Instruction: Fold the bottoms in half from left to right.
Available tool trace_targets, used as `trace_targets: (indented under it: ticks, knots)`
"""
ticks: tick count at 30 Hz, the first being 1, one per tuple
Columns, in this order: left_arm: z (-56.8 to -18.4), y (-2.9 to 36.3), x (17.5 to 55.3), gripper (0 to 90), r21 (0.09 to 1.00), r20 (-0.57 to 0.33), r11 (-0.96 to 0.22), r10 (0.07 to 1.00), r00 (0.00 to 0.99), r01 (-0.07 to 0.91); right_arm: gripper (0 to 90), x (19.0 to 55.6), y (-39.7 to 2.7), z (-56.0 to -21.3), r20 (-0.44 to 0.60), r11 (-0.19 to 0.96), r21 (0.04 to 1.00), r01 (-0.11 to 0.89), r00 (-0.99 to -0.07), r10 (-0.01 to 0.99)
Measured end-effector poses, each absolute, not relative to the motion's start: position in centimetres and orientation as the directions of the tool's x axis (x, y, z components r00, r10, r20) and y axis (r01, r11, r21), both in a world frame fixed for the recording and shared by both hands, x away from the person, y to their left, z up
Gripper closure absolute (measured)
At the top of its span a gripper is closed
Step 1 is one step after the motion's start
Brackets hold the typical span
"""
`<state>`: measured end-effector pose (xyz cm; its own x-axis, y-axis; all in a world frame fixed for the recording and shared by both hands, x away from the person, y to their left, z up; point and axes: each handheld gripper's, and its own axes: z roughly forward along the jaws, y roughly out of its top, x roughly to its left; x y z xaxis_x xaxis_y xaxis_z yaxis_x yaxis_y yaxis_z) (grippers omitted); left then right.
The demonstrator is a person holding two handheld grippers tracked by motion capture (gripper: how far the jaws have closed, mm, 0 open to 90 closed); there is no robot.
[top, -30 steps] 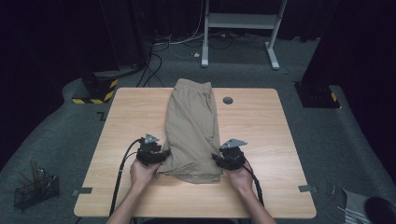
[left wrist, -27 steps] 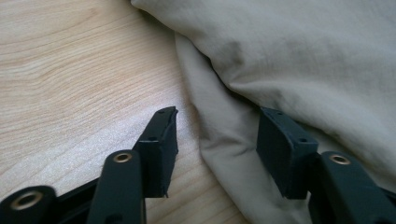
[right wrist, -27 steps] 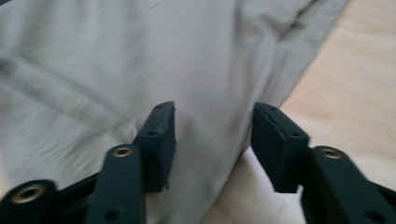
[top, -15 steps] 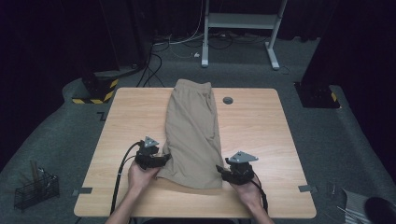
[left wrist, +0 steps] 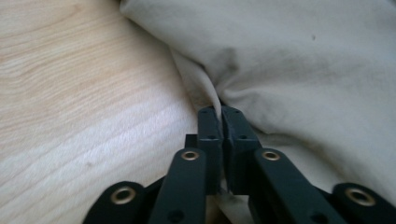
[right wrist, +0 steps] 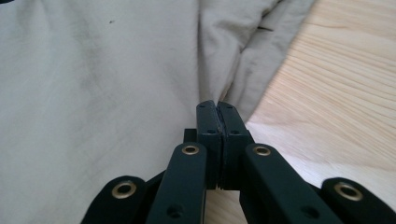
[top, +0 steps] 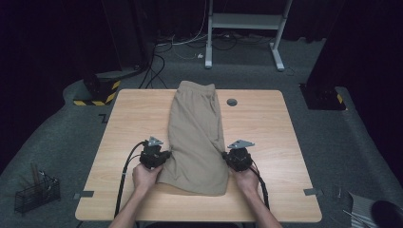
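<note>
Beige shorts (top: 197, 135) of soft, matte woven cloth are laid lengthwise along the middle of the table (top: 280, 137), waistband at the far edge and hem toward the person. The cloth is folded into a long panel, narrow at the waistband and wider at the near end, with shallow creases across its surface. The table is a rounded rectangle of pale wood-grain laminate with a small dark round cap (top: 232, 102) set in it just right of the waistband.

The left gripper (top: 154, 156) is placed at the left edge of the shorts, near the hem end. In the left gripper view its 2 black, blocky jaws are seen pressed together on a pinched fold of the shorts' edge (left wrist: 205, 93), the cloth puckering where it enters them. The jaws have just been closing, with cloth between them.

The right gripper (top: 237, 159) is placed at the opposite edge, level with the left. In the right gripper view its jaws are likewise closed flat against each other, apparently on a seamed fold of the shorts (right wrist: 219, 70), though the cloth between the pads is barely visible. These jaws too have just been closing.

A black cable (top: 122, 178) is seen trailing from the left gripper across the table.
</note>
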<state>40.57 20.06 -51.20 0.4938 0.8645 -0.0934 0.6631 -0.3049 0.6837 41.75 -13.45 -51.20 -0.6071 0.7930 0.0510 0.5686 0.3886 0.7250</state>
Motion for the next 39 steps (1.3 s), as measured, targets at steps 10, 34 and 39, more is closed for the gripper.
trace_targets:
  ticks: [10, 34, 39]
  knots:
    - [-50.8, 21.3, 38.1, 69.9, 0.699, -0.114, -0.287, 0.86, 0.498, 0.655, 72.4, 40.2, -15.6, -51.3, 0.055, 0.388, 0.726, 0.568, -0.61, 0.79]
    - [-51.0, 19.9, 35.6, 83.2, 0.696, -0.109, -0.321, 0.837, 0.537, 0.642, 82.5, 38.6, -16.3, -51.4, 0.033, 0.408, 0.722, 0.559, -0.616, 0.787]
    - [-50.1, 19.0, 37.5, 53.5, 0.727, -0.108, -0.279, 0.856, 0.506, 0.627, 68.7, 39.6, -15.4, -50.1, 0.053, 0.382, 0.746, 0.546, -0.62, 0.783]
